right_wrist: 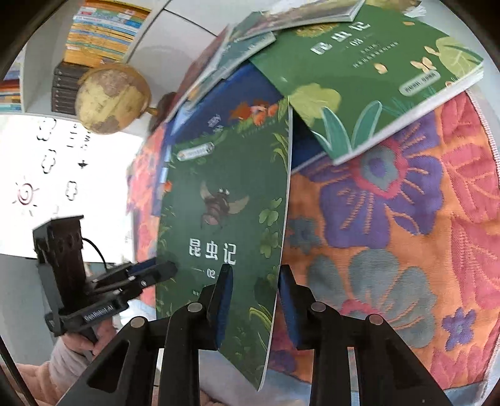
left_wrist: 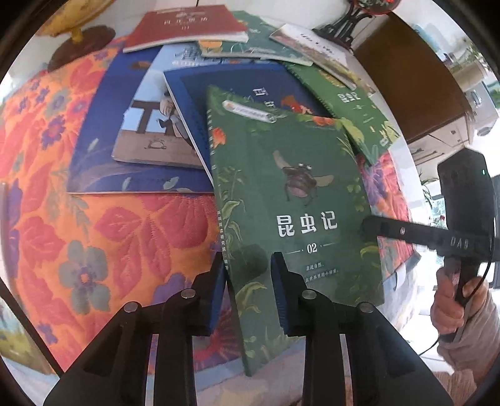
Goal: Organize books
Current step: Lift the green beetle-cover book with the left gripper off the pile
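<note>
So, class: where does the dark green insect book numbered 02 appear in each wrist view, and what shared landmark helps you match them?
Left wrist: dark green insect book numbered 02 fills centre, slightly right.
Right wrist: left of centre, reaching the bottom.
Shared landmark: yellow-brown globe, upper left in both.

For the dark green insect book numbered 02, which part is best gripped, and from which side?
Grip the dark green book 02 by its near bottom edge, coming from the near side of the table. That end juts past the floral cloth and is tilted up off it, so fingers fit above and below. The left gripper straddles the spine corner, the right gripper the open-edge corner.
</note>
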A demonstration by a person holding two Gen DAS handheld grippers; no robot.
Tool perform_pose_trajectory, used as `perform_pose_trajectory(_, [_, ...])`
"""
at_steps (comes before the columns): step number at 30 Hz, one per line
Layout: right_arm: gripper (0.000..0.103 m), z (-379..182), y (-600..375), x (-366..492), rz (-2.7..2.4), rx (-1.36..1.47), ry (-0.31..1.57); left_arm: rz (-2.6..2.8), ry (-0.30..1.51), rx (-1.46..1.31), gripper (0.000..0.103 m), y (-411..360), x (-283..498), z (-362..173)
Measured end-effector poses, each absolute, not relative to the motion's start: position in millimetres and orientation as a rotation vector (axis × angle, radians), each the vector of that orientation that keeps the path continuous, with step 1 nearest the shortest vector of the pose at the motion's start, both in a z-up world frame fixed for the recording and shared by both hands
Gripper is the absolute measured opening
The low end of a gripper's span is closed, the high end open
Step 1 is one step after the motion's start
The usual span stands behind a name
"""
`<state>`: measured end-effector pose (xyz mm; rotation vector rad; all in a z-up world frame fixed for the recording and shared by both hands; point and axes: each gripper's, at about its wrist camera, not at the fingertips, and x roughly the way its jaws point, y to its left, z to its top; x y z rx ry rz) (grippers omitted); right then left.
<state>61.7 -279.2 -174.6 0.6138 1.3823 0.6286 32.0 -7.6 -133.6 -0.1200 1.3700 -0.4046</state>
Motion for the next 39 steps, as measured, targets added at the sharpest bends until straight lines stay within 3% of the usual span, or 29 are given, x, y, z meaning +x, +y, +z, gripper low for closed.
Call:
perform_pose_trajectory(23, [0.03, -102.0, -225.3, 31.3, 0.701, 0.311, 1.272, -0.438, 1.236, 0.067, 0.025, 2.4, -2.0, -85.8])
perform_pose_trajectory(31, [0.03, -175.9, -224.8, 34.8, 0.645, 0.458, 1.456, -0.434, 1.422, -0.098, 0.025, 26.9, 9.7, -151.9])
perform_pose_trajectory(39, [0.03, -212.9, -248.1, 40.7, 0.717, 0.657, 1.506, -0.47, 1.466, -0.146, 0.027, 33.9, 27.2, -169.8])
